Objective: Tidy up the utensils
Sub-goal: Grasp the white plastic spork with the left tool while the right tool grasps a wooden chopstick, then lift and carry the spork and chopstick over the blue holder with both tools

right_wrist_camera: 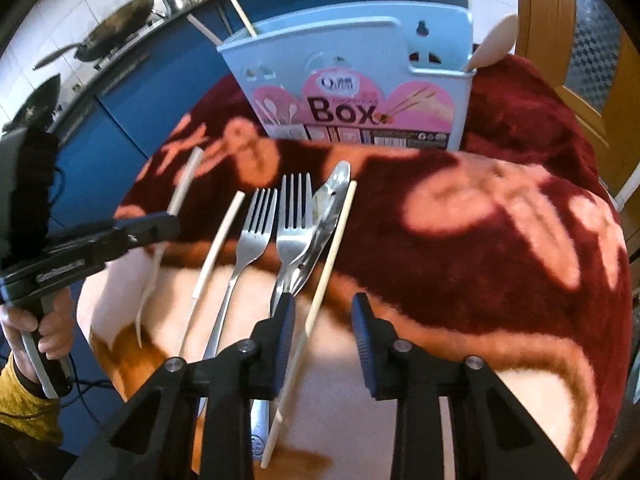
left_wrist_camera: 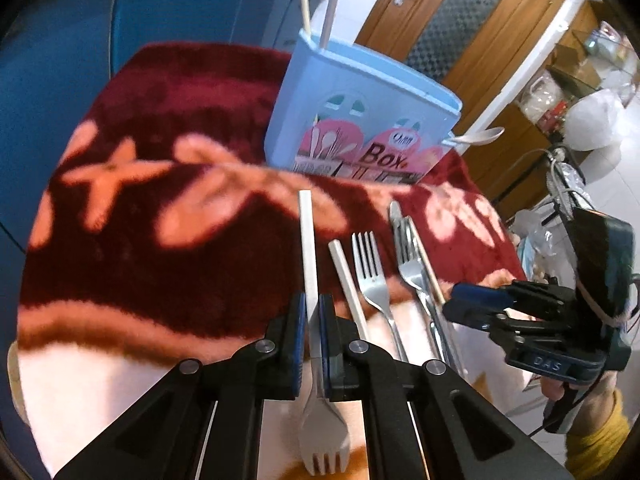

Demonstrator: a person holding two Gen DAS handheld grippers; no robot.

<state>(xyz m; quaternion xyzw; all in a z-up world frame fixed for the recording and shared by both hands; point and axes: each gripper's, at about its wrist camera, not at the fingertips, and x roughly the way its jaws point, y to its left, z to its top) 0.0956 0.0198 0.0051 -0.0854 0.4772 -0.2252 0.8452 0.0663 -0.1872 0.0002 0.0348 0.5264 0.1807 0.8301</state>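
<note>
Left wrist view:
- Left gripper (left_wrist_camera: 313, 344): jaws pinched on handle of white plastic spork (left_wrist_camera: 310, 280); tines end toward camera, handle pointing away toward box.
- Red/pink patterned blanket (left_wrist_camera: 160, 200): covers table, everything sits on it.
- Light-blue utensil box (left_wrist_camera: 352, 108): far side, pink "Box" label facing cam; 2 chopsticks (left_wrist_camera: 328, 20) stick up from its left end; pale spoon (left_wrist_camera: 482, 136) pokes out at its right end.
- Loose items just right of gripper, laid roughly parallel: white chopstick (left_wrist_camera: 348, 284), metal fork (left_wrist_camera: 370, 272), 2nd metal fork (left_wrist_camera: 412, 264) lying on a metal spoon (left_wrist_camera: 396, 216), wooden chopstick (left_wrist_camera: 428, 268).
- Right gripper (left_wrist_camera: 476, 306): at right edge near the wooden chopstick; jaws look nearly together from this angle, can't tell for sure.

Right wrist view:
- Right gripper (right_wrist_camera: 324, 344): jaws spread wide, nothing pinched; wooden chopstick (right_wrist_camera: 320, 292) lies on blanket betw. the fingers, closer to the left one.
- Left of it: fork on spoon (right_wrist_camera: 296, 220), other fork (right_wrist_camera: 256, 228), white chopstick (right_wrist_camera: 218, 248).
- Left gripper (right_wrist_camera: 160, 228): far left, clamped on spork (right_wrist_camera: 176, 200); person's hand (right_wrist_camera: 44, 328) on its grip.
- Box (right_wrist_camera: 360, 80): at back, upright; spoon (right_wrist_camera: 494, 44) in its right end, chopsticks (right_wrist_camera: 244, 16) in its left.
- Wok (right_wrist_camera: 116, 28) on counter behind, top left.
</note>
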